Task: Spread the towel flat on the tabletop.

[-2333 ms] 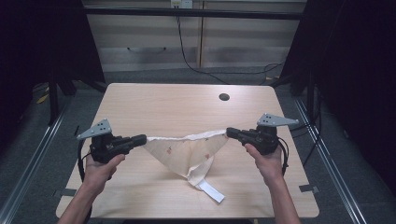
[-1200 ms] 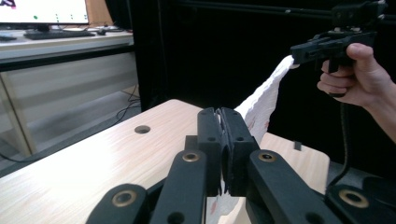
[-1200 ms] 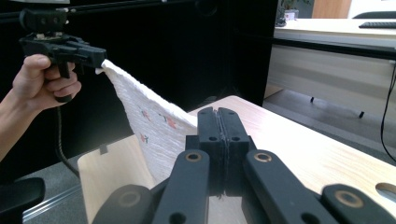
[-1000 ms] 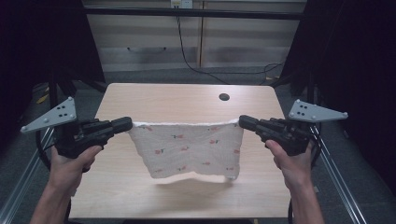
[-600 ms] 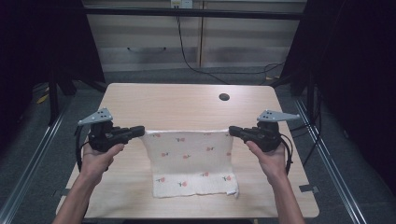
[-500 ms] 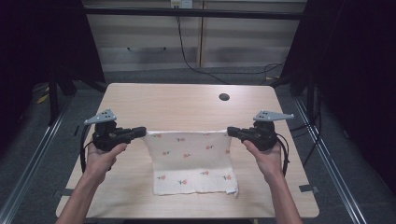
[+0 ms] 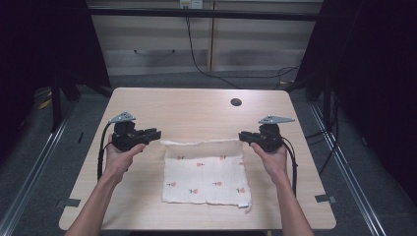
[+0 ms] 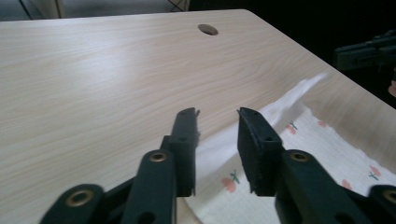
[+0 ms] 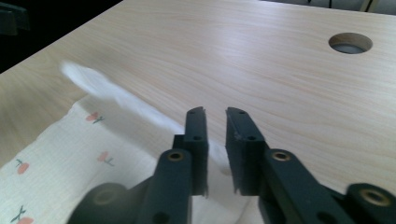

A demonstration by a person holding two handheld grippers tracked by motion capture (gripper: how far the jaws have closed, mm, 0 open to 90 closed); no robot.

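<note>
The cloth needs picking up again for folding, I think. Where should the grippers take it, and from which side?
Take the cloth at its two far corners, one per gripper, coming in low from the left and right. It lies flat on the table, and the far edge stands slightly raised between the left gripper and right gripper, both open beside those corners.

place: lab recording bay | signs: bare wooden bench [image 7: 196, 105] with cable hole [image 7: 236, 102] | dark curtains [image 7: 378, 73] around | metal rails [image 7: 34, 157] on floor | loose cables [image 7: 201, 59] behind
</note>
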